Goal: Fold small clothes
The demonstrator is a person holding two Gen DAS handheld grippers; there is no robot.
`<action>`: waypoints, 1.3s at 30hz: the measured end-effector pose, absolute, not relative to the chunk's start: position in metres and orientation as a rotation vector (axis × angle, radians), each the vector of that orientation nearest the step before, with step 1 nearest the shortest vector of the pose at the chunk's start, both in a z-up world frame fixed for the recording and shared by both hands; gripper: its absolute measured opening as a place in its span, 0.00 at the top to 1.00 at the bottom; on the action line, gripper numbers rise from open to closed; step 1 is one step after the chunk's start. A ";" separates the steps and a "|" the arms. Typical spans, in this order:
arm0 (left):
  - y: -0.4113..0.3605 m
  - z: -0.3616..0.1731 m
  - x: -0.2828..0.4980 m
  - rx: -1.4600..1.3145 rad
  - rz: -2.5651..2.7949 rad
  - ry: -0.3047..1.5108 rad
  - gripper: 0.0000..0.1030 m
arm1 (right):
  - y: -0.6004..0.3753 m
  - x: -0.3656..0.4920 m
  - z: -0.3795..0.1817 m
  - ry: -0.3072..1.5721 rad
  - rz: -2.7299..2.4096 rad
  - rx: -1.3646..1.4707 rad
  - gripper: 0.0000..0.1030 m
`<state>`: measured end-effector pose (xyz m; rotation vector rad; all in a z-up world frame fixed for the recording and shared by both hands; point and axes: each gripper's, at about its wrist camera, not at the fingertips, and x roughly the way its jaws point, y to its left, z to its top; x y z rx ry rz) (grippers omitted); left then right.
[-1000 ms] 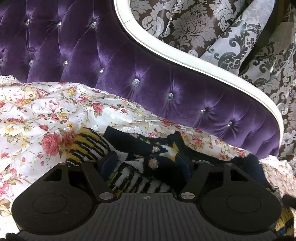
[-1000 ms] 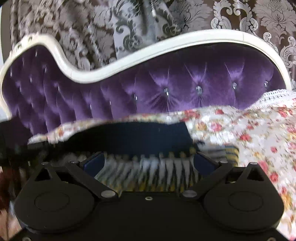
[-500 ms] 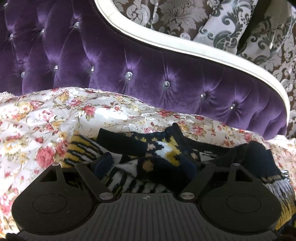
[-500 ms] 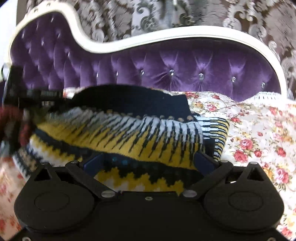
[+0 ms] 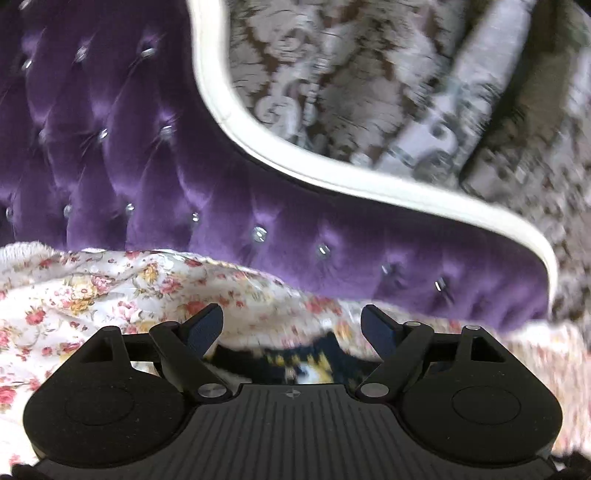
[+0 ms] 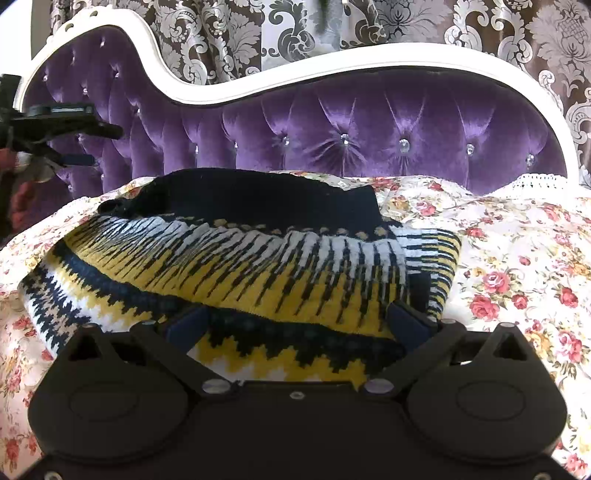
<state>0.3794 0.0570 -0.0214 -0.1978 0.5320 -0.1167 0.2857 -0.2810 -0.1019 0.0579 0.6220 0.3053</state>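
Both pairs of jaws stand wide apart with nothing pinched between them. On the left gripper (image 5: 291,326) the two blue-padded fingers (image 5: 204,328) frame only floral cloth, and a small patch of the knitted navy, yellow and white patterned sweater (image 6: 236,258) shows low down between them, close to the gripper body and blurred in the left wrist view. On the right gripper (image 6: 295,323) the blue pads (image 6: 404,325) sit spread at either side of the sweater's near hem, whose zigzag yellow and navy band runs across the gap; whether the pads touch the knit cannot be told. The sweater lies folded over on the white bedspread printed with red and yellow roses (image 6: 517,266), its dark navy part toward the headboard and a striped cuff sticking out at its right edge. Behind it rises the purple tufted velvet headboard with crystal buttons and a curved white frame (image 6: 369,129), and beyond that hang brown and silver damask curtains (image 6: 498,33). At the far left of the right wrist view the left gripper appears as a dark shape raised above the bed, clear of the sweater.
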 end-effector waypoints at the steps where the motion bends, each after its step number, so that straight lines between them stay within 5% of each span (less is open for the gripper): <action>1: 0.052 -0.022 0.372 -0.158 -0.129 0.534 0.21 | -0.281 0.286 -0.102 0.622 0.305 0.058 0.00; 13: 0.004 -0.082 0.331 0.178 -0.198 0.611 0.21 | -0.283 0.286 -0.101 0.622 0.308 0.070 0.00; 30: 0.026 -0.093 0.413 0.008 -0.029 0.729 0.20 | -0.281 0.287 -0.103 0.624 0.315 0.049 0.00; 39: 0.029 -0.106 0.422 0.007 -0.012 0.745 0.04 | -0.282 0.286 -0.103 0.622 0.319 0.054 0.00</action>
